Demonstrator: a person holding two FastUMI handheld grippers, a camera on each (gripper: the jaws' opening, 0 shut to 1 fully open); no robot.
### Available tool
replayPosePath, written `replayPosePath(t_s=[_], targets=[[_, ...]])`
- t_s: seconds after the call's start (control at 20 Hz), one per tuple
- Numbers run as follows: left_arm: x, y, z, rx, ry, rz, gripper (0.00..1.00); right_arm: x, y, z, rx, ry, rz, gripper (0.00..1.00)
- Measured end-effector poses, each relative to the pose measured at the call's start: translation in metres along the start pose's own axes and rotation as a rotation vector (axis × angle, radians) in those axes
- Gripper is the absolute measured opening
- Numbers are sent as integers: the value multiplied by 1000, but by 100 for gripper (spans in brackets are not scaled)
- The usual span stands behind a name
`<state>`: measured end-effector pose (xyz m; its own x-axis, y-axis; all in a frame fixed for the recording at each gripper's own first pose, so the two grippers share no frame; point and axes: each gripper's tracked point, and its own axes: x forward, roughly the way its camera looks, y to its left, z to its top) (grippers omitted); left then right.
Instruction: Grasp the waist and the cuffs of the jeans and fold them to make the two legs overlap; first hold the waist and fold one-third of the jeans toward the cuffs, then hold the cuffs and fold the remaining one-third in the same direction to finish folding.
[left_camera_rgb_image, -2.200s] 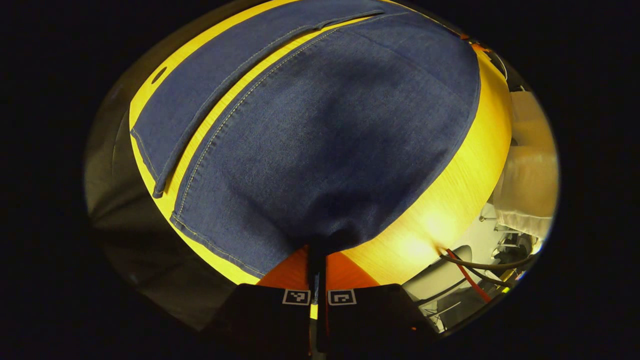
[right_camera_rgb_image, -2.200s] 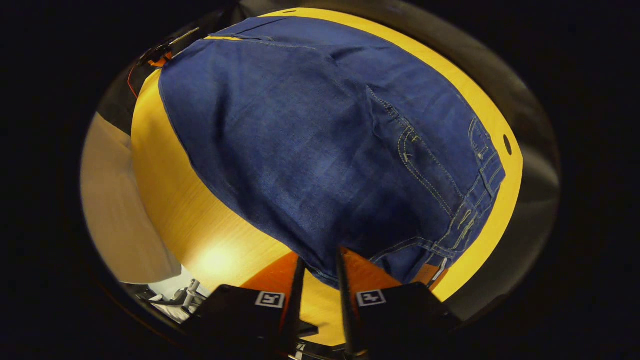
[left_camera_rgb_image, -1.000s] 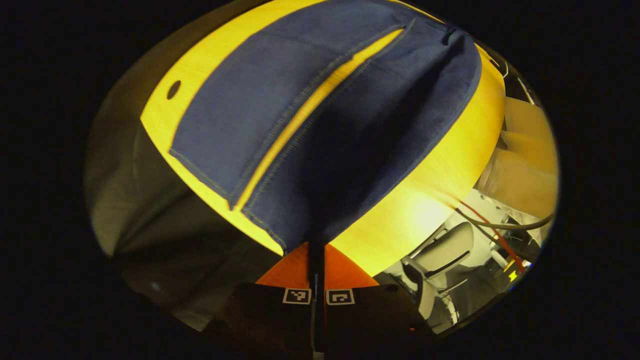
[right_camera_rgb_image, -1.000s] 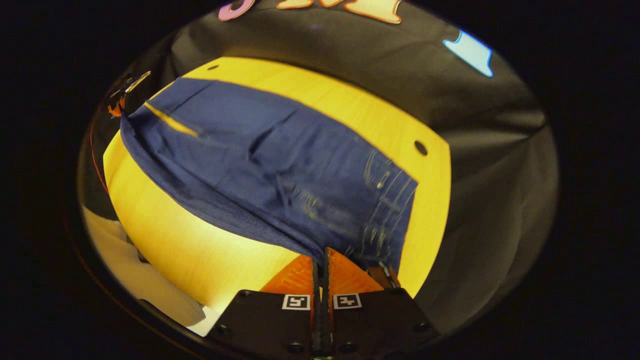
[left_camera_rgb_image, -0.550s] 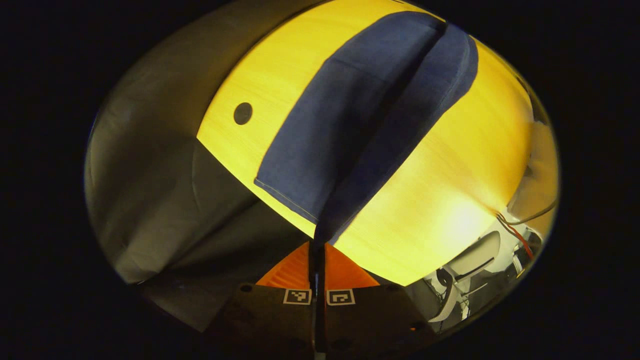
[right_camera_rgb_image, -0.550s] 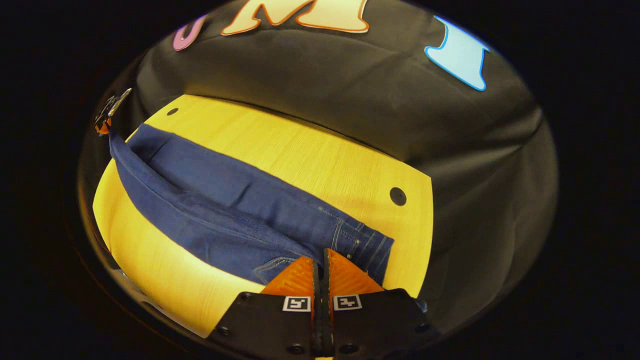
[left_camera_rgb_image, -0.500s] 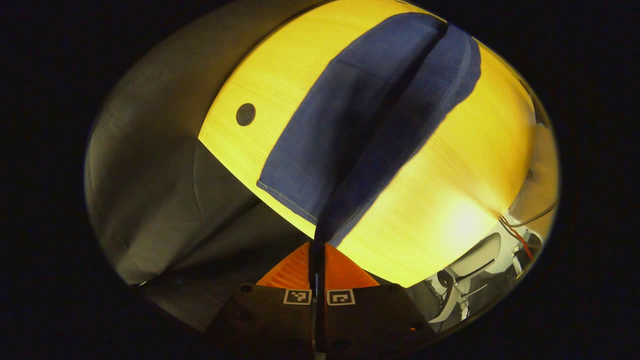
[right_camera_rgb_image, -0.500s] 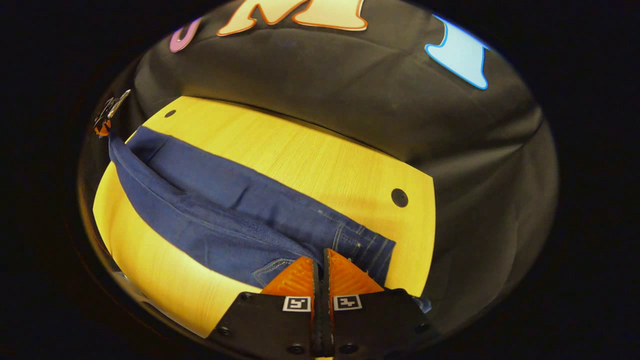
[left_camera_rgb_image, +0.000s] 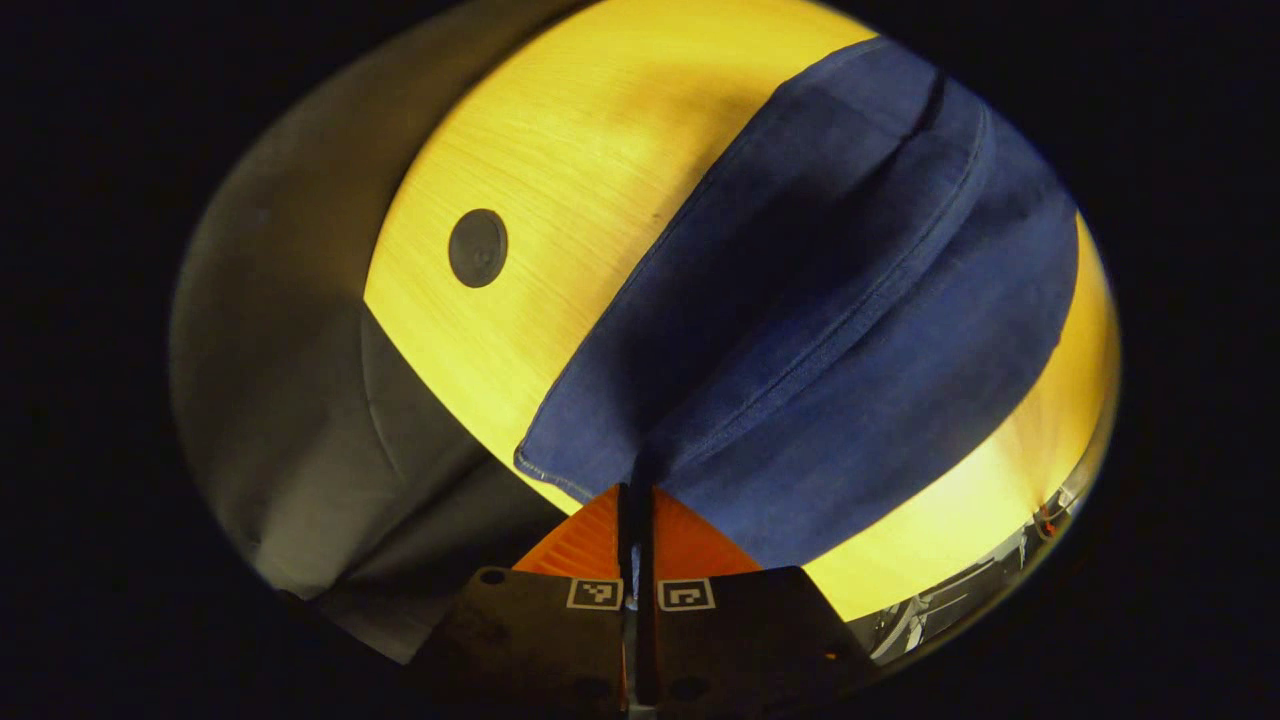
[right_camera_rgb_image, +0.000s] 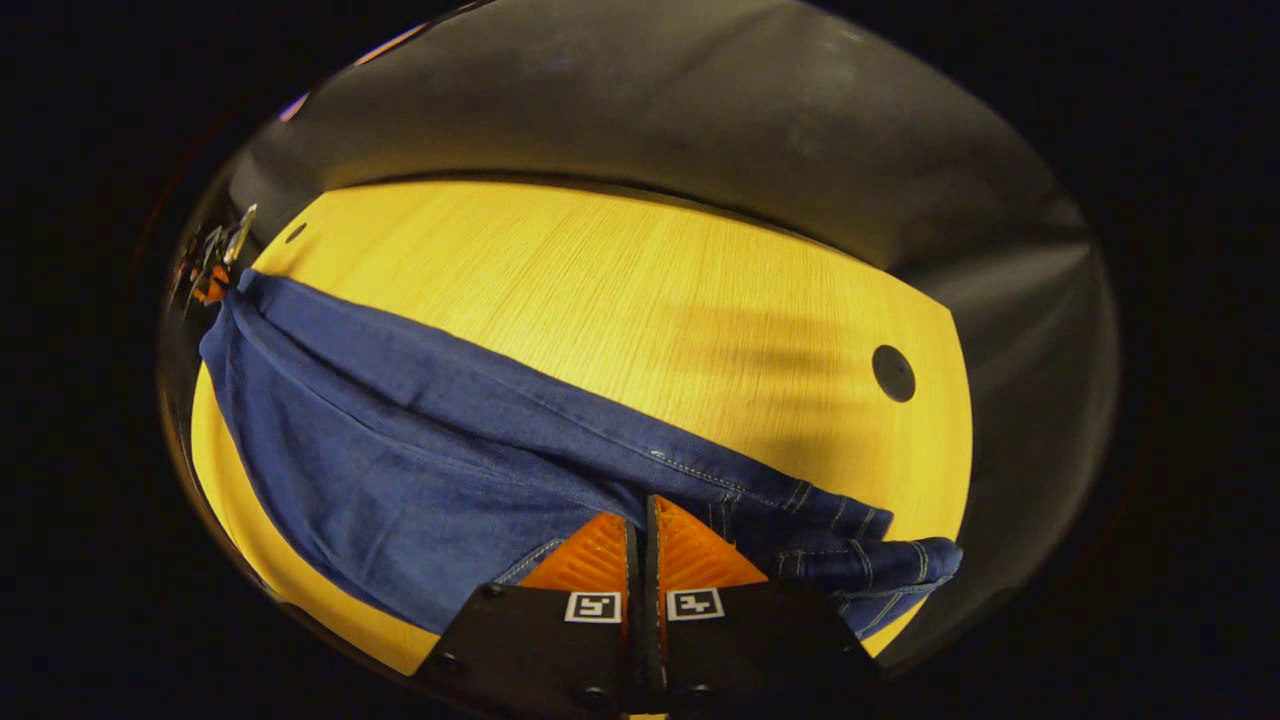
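Jeans (left_camera_rgb_image: 820, 300) lie lengthwise across a yellow wooden table (left_camera_rgb_image: 560, 180), folded along their length so that one leg rests on the other. In the left gripper view, a dark round hole (left_camera_rgb_image: 477, 247) in the tabletop sits at left, well apart from the denim. To its right, the cuff end of the jeans narrows toward the left gripper (left_camera_rgb_image: 635, 500), whose two fingers are pressed together on the cuff edge, with cloth pinched between them. A stitched seam runs away from that grip up the length of the upper leg.

In the right gripper view, the other gripper (right_camera_rgb_image: 212, 262) appears small at the far left, at the distant cuff end of the jeans (right_camera_rgb_image: 380, 440). The denim stretches rightward across the table (right_camera_rgb_image: 620, 290) to the waist, where belt loops (right_camera_rgb_image: 860, 525) and pale stitching show. The right gripper (right_camera_rgb_image: 645, 520) has its fingers closed on the waistband fabric near the table's near edge. A second round hole (right_camera_rgb_image: 893, 373) lies at right, beyond the waist.
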<state>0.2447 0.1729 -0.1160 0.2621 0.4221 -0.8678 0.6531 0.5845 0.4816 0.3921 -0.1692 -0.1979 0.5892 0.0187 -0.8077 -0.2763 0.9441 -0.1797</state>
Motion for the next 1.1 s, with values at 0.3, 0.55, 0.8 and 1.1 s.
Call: replayPosePath(t_s=[0.3, 0.55, 0.8, 1.1], targets=[[-10, 48, 1, 24, -16, 170, 75, -24, -16, 12, 66, -78, 67, 33], [-30, 75, 13, -123, -211, 297, 96, -72, -89, 5, 150, -177, -72, 96], [-44, 39, 7, -529, -485, 263, 95, -116, -144, -38, 297, -200, -149, 96], [-37, 24, 8, -999, -752, 176, 96, -107, -157, -73, 373, -173, -122, 96]])
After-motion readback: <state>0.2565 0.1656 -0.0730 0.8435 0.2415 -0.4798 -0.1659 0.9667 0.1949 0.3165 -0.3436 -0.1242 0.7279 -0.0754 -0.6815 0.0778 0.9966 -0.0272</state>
